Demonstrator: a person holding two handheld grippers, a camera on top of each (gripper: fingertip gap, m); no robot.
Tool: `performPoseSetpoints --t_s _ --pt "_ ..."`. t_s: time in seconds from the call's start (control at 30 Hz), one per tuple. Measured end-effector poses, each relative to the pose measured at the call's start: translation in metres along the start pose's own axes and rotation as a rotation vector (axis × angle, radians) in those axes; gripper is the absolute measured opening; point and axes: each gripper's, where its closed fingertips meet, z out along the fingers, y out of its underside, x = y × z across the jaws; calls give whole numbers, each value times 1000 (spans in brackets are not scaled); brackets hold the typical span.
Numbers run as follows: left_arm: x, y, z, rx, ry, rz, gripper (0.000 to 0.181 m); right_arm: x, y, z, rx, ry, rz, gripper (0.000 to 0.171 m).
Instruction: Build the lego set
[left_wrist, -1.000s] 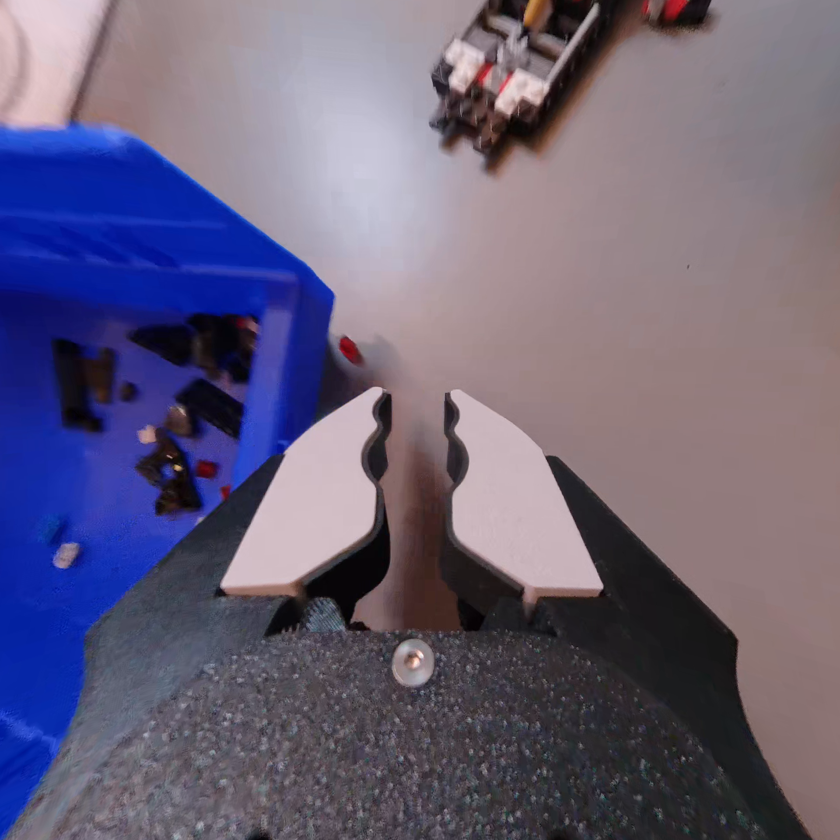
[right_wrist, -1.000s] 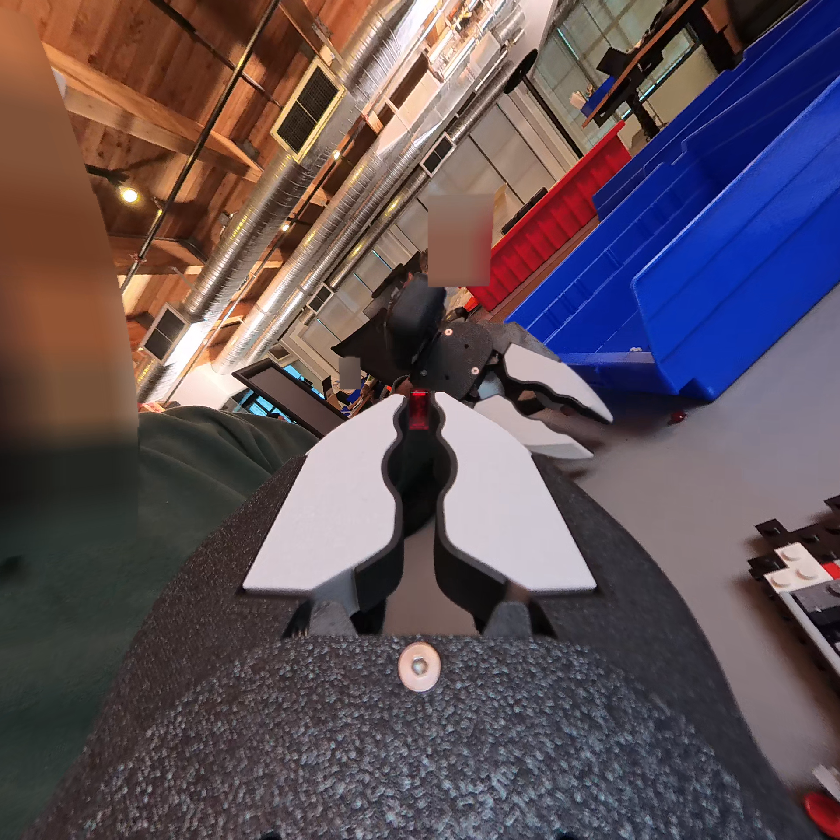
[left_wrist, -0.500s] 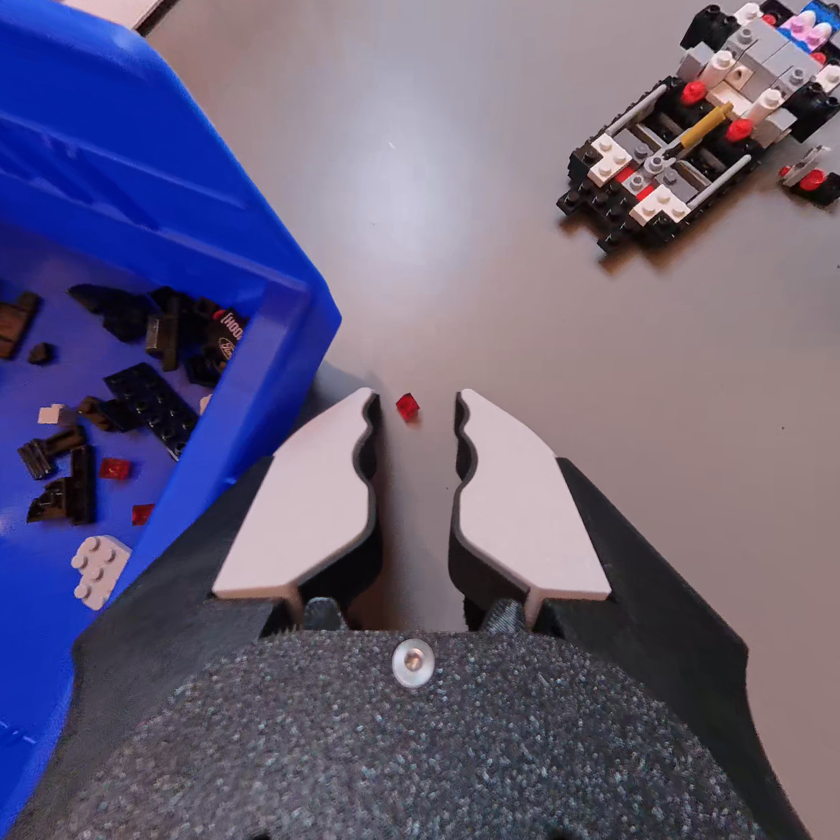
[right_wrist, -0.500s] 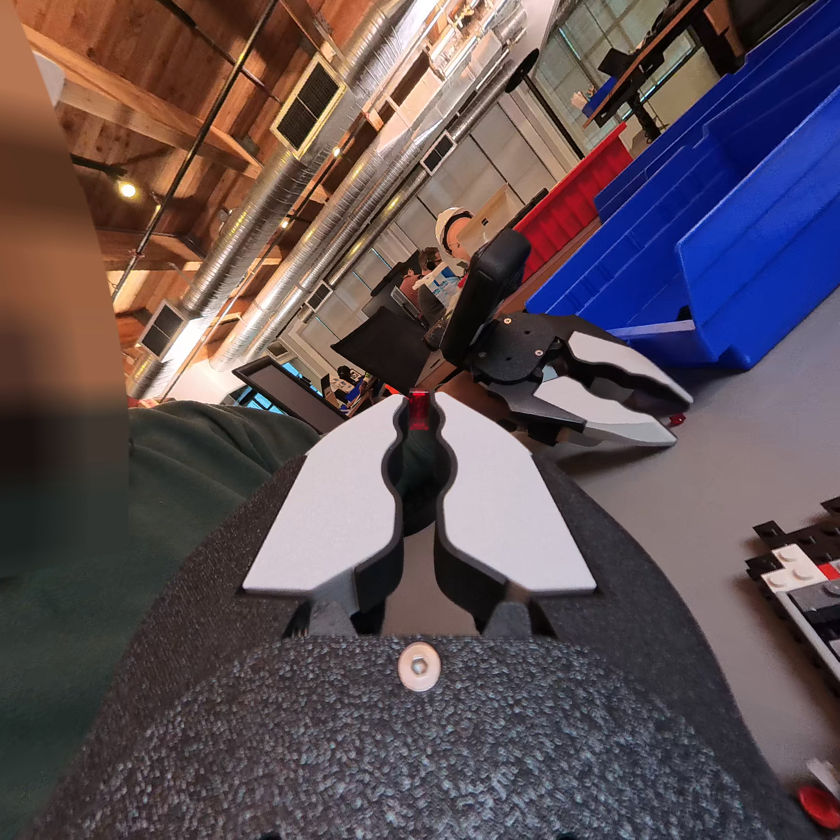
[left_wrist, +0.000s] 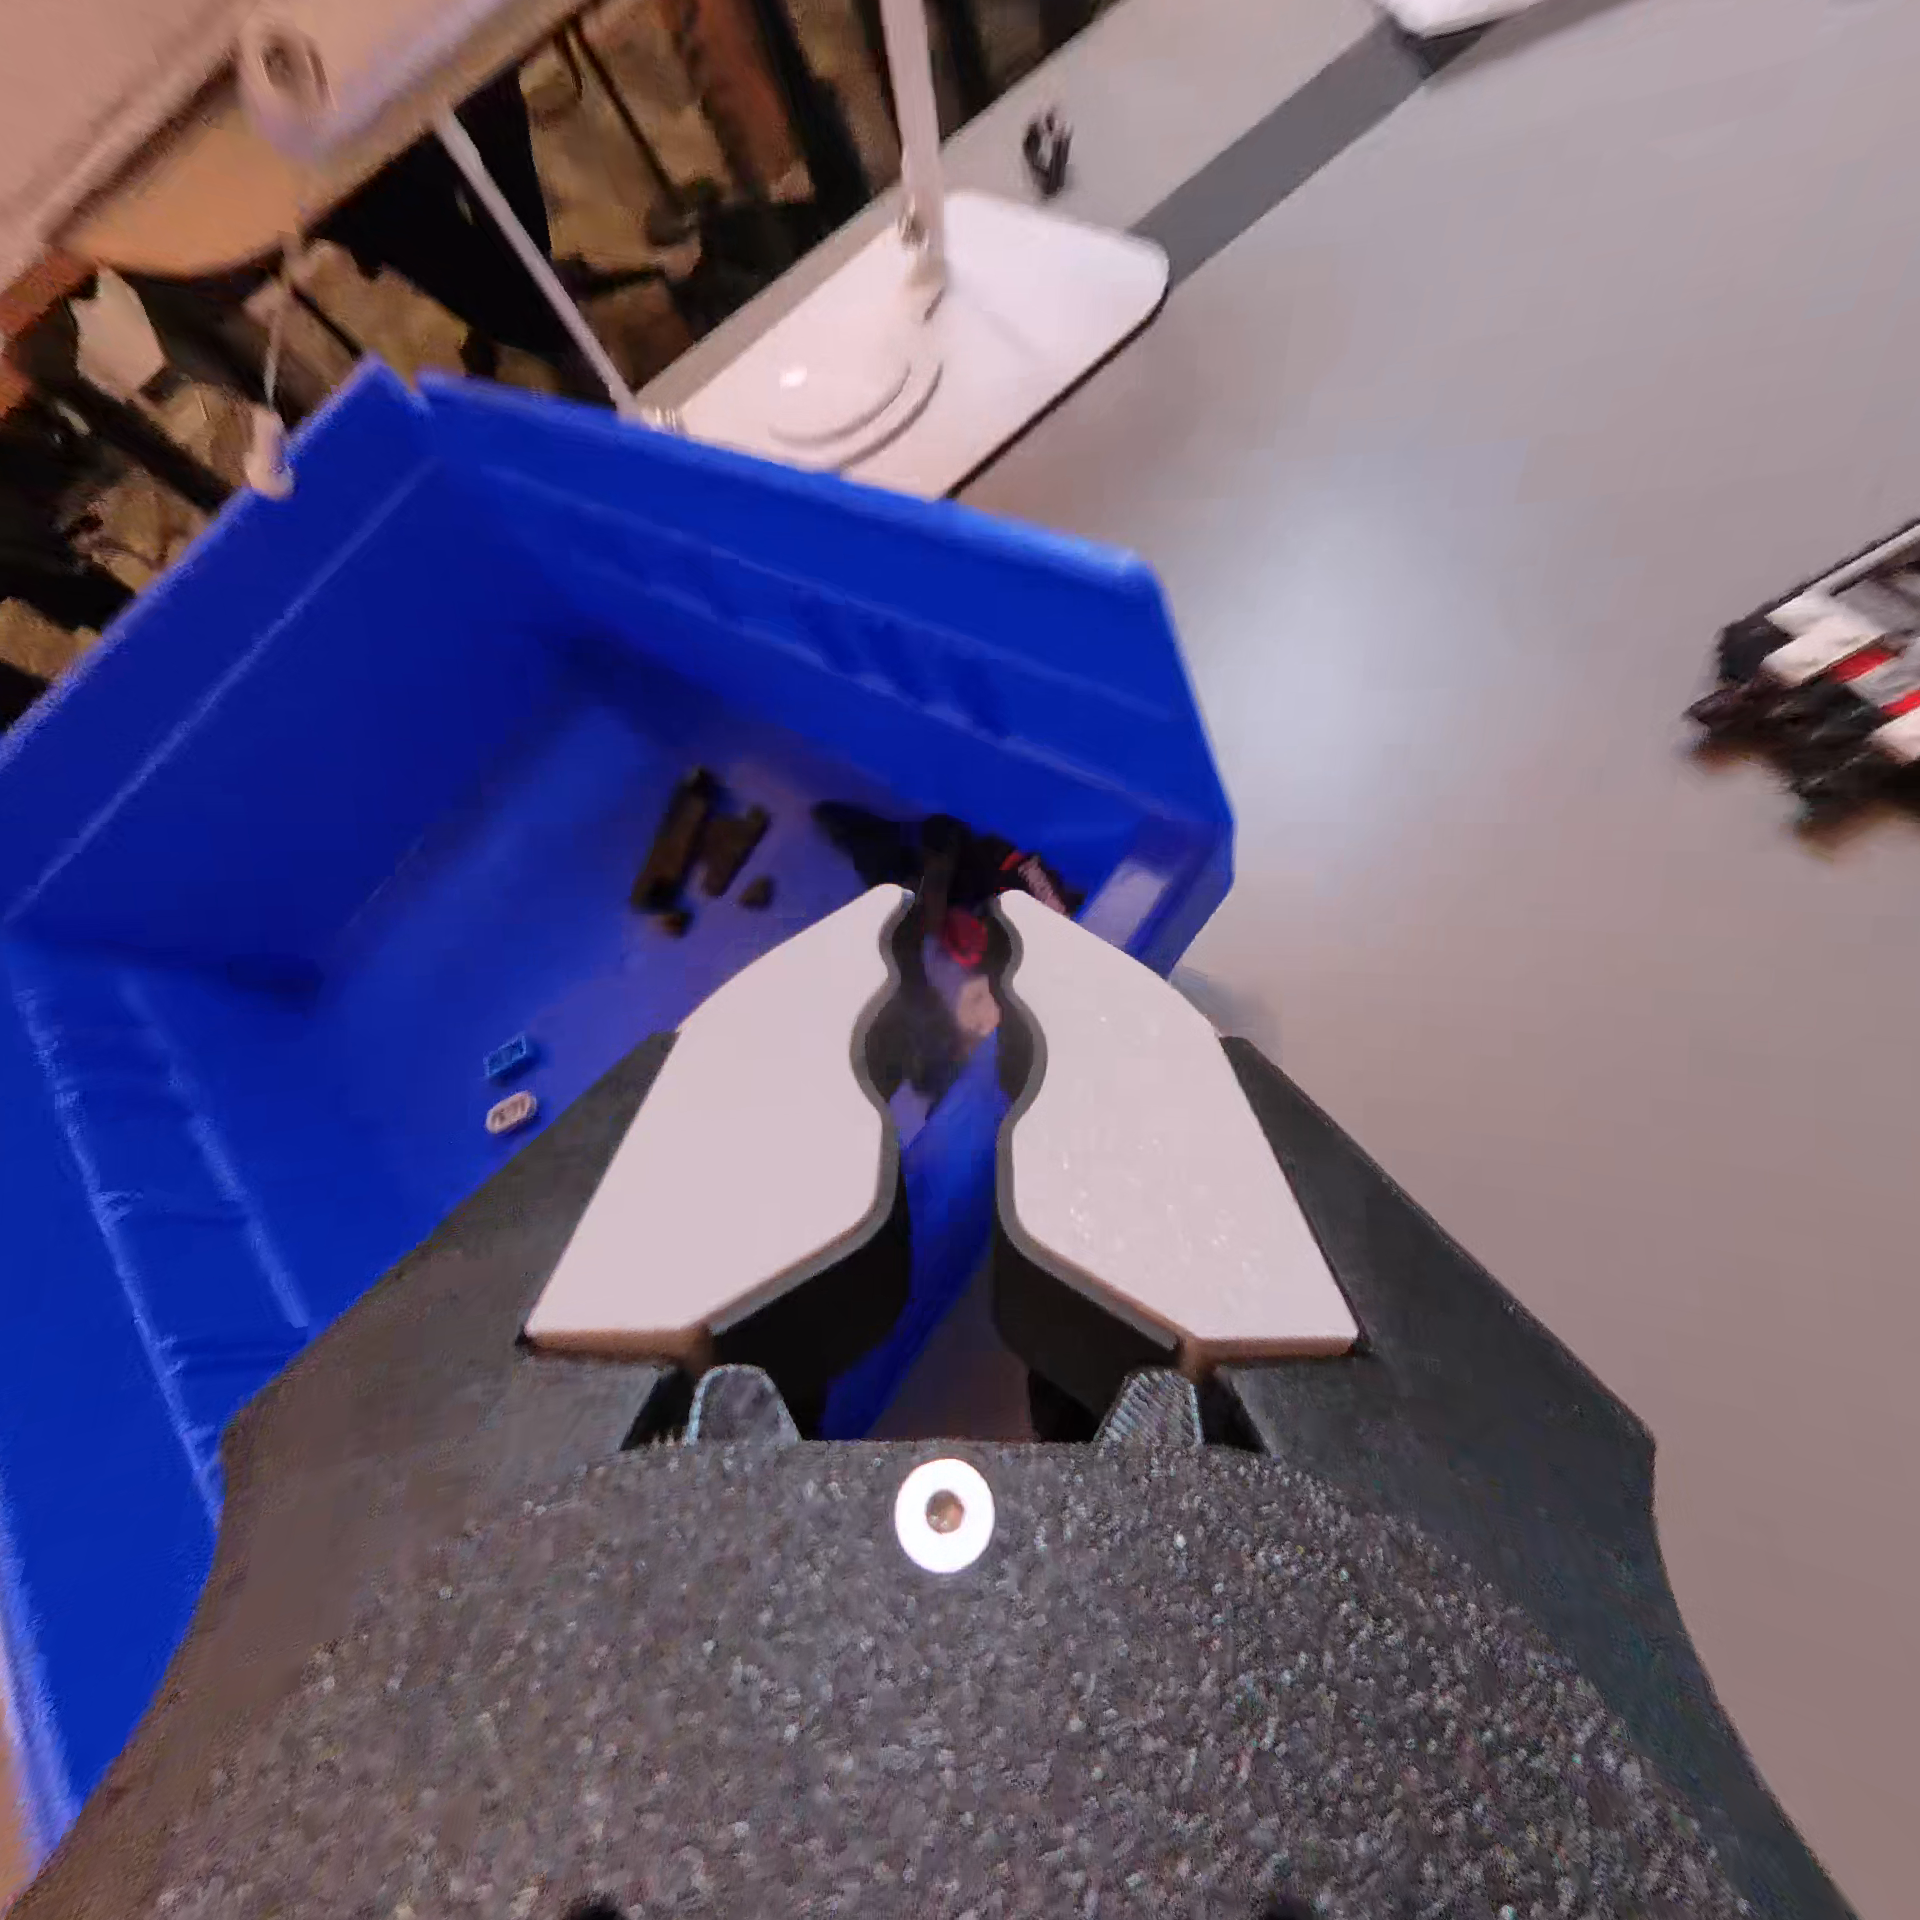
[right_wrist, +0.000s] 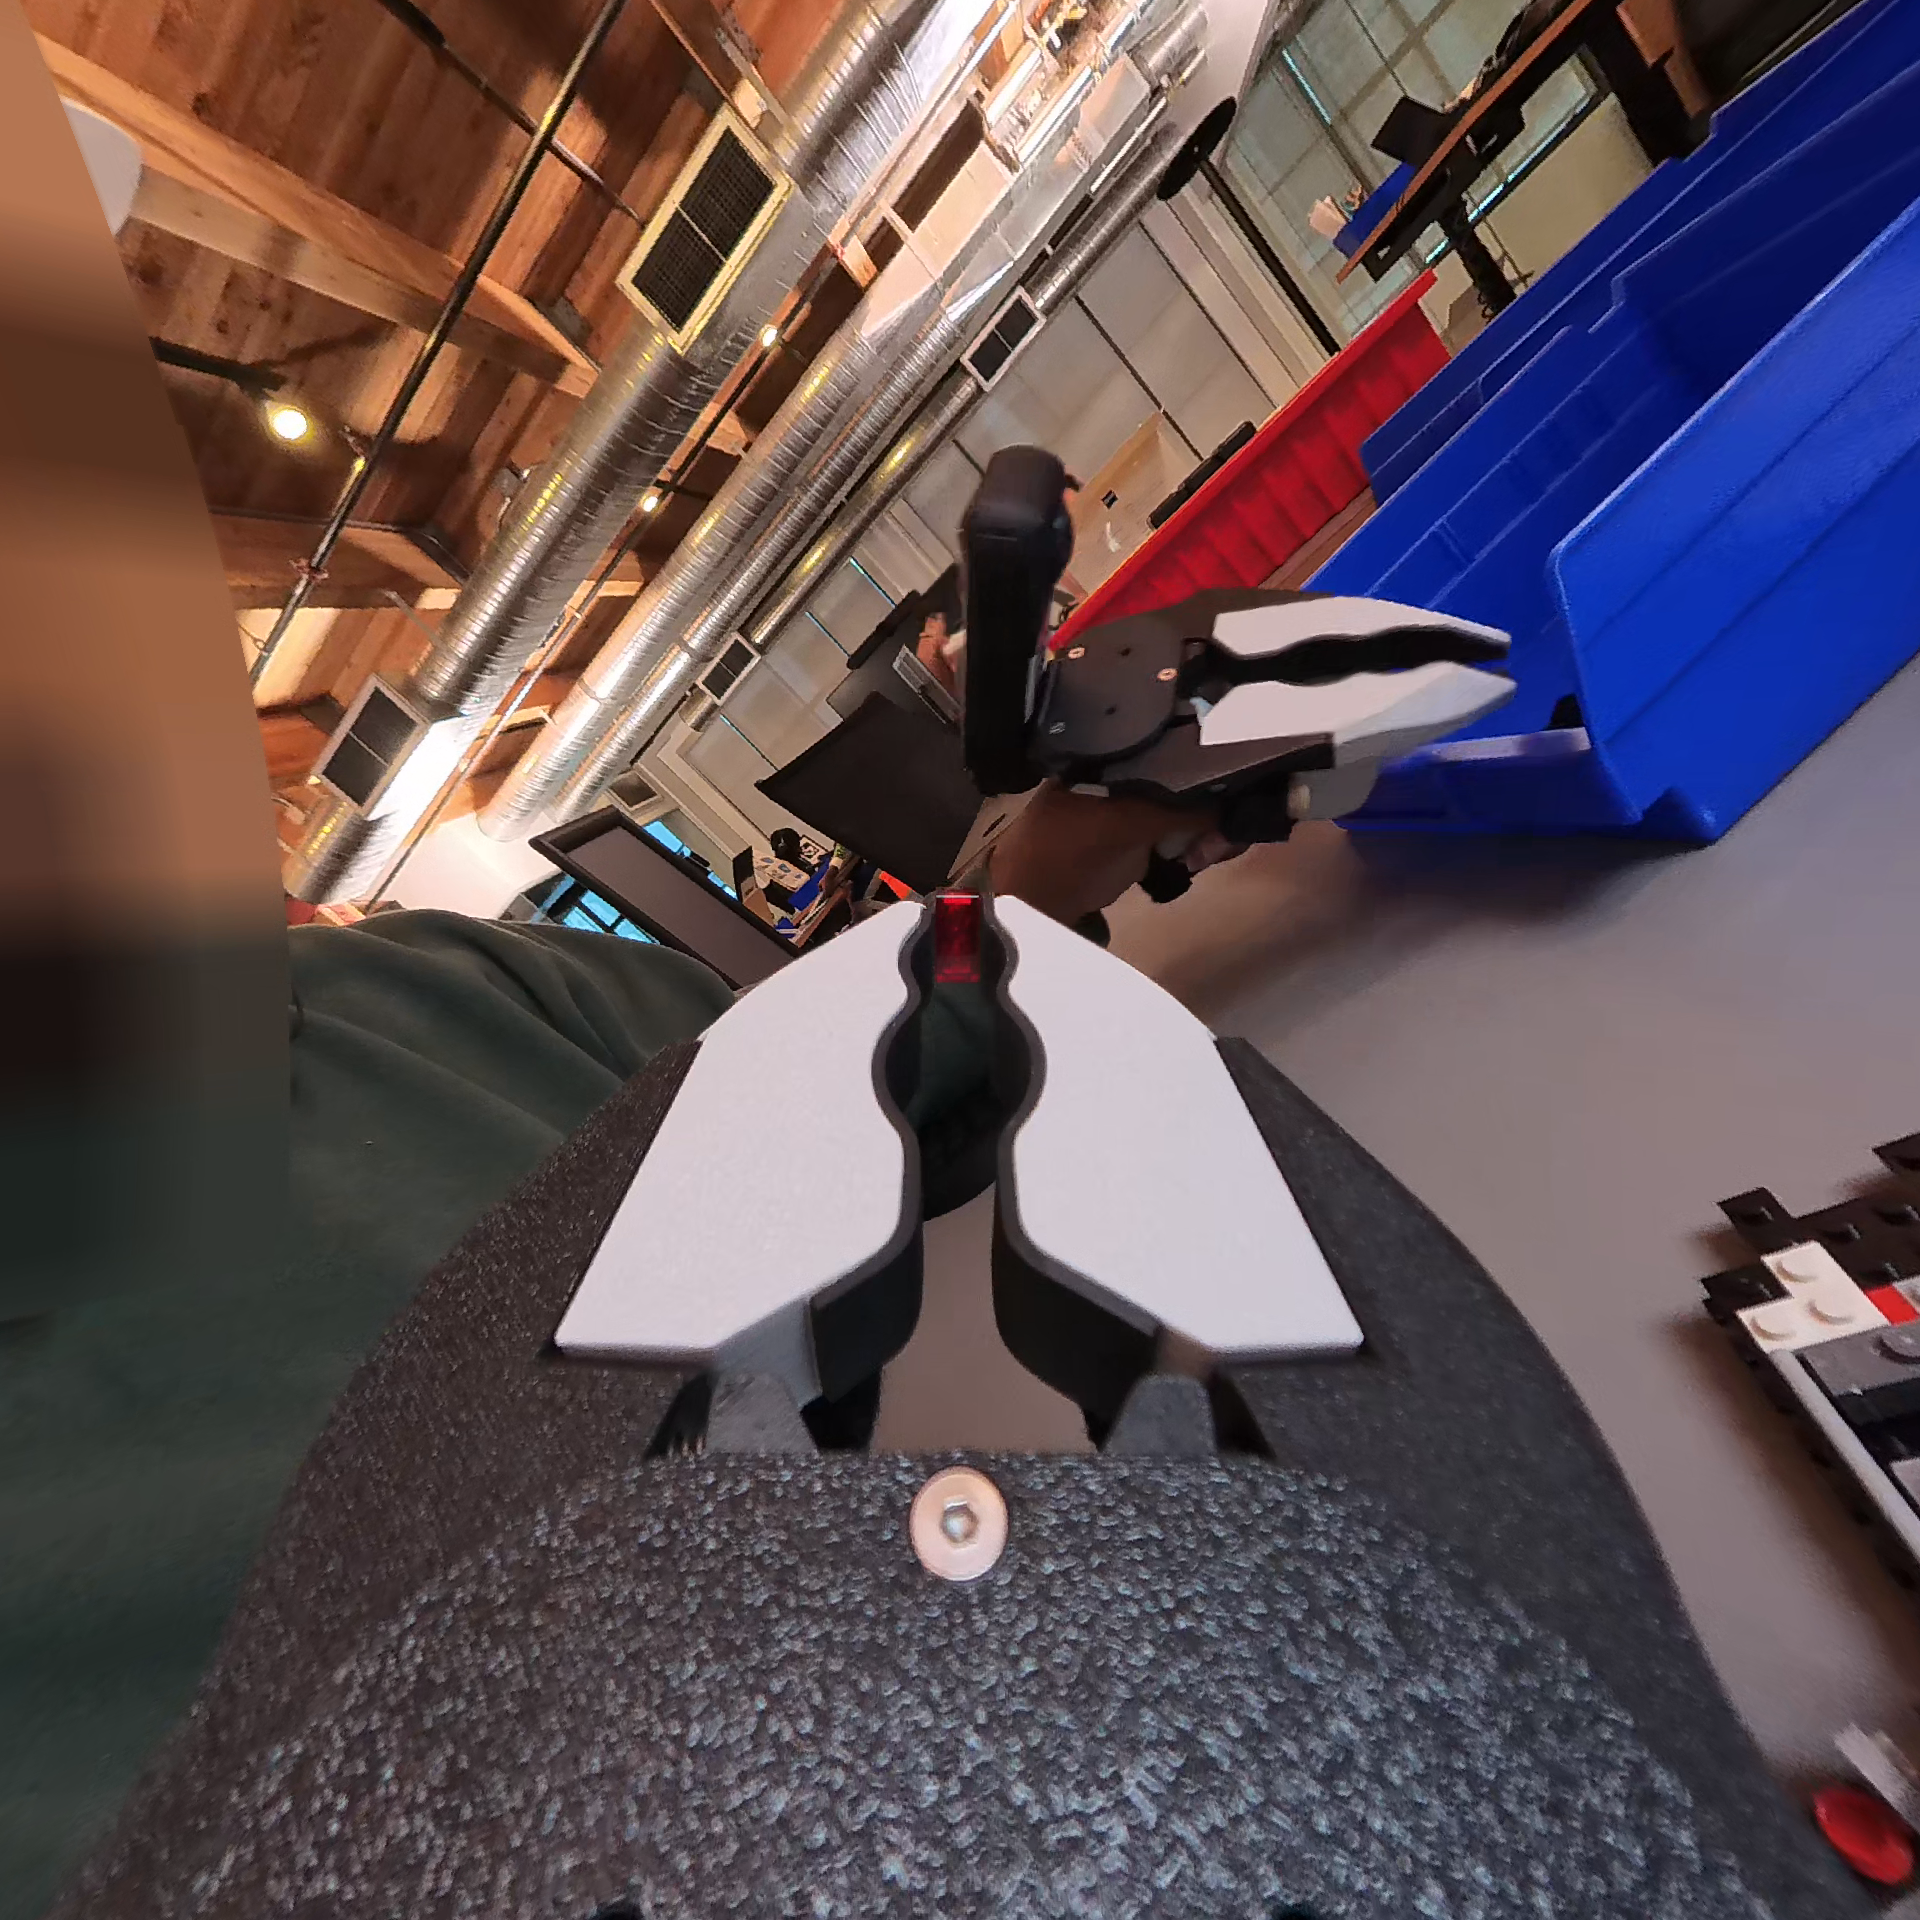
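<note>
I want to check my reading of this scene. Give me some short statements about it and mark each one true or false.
1. The right tool is shut on a translucent red brick. True.
2. The tips of the left tool are over the blue bin. True.
3. The blue bin is empty. False: dark bricks lie on its floor.
4. The brick-built car model lies inside the bin. False: it stands on the grey table, apart from the bin.
5. The left tool is wide open. False: its jaws are nearly together, with a small red piece between them.
</note>
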Motion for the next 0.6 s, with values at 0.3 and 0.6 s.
performPoseSetpoints --t_s 0.3,0.6 --pt "-5 11 1 -90 80 -34 44 1 2 1 -9 -3 9 8" --pt "9 16 -6 -114 254 -81 54 1 3 1 -19 -2 2 7"
